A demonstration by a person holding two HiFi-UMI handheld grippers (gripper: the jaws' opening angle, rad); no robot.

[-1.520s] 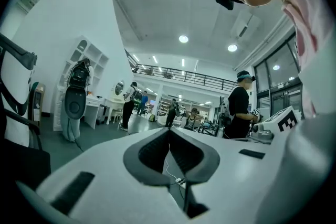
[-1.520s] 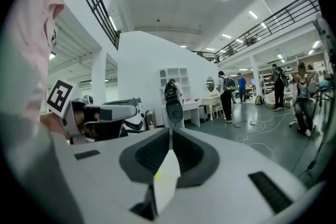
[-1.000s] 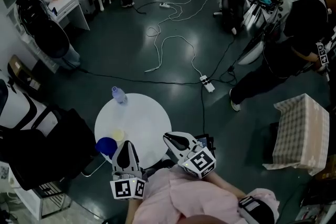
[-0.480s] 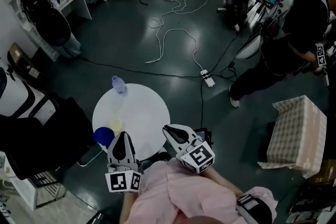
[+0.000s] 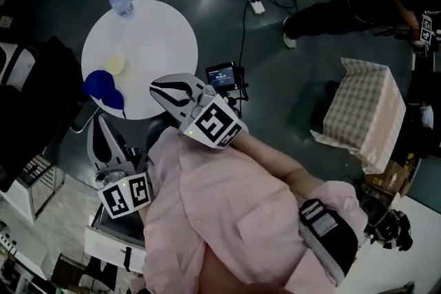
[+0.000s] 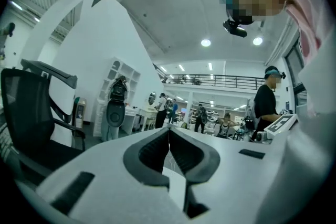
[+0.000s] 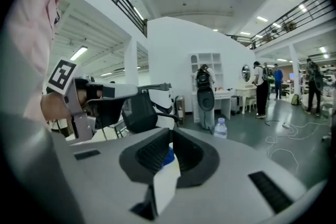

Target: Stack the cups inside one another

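Observation:
A blue cup (image 5: 102, 87) lies at the near left edge of the round white table (image 5: 155, 38), with a small yellow cup (image 5: 114, 64) just beyond it. My right gripper (image 5: 157, 85) hovers shut over the table's near edge, right of both cups. In the right gripper view the jaws (image 7: 170, 134) meet at the tip and the blue cup (image 7: 168, 155) shows behind them. My left gripper (image 5: 102, 120) is shut and off the table, just below the blue cup. The left gripper view (image 6: 169, 131) looks out across the room and shows no cup.
A clear water bottle (image 5: 120, 1) stands at the table's far edge, also in the right gripper view (image 7: 220, 127). A black office chair (image 5: 38, 103) stands left of the table. A small screen (image 5: 222, 74), a power strip (image 5: 256, 2) and a checked-cloth box (image 5: 365, 110) lie to the right.
The head view has swung down, so the table now sits at upper left. Both grippers have drawn back toward my body, the left one off the table. Both stay shut.

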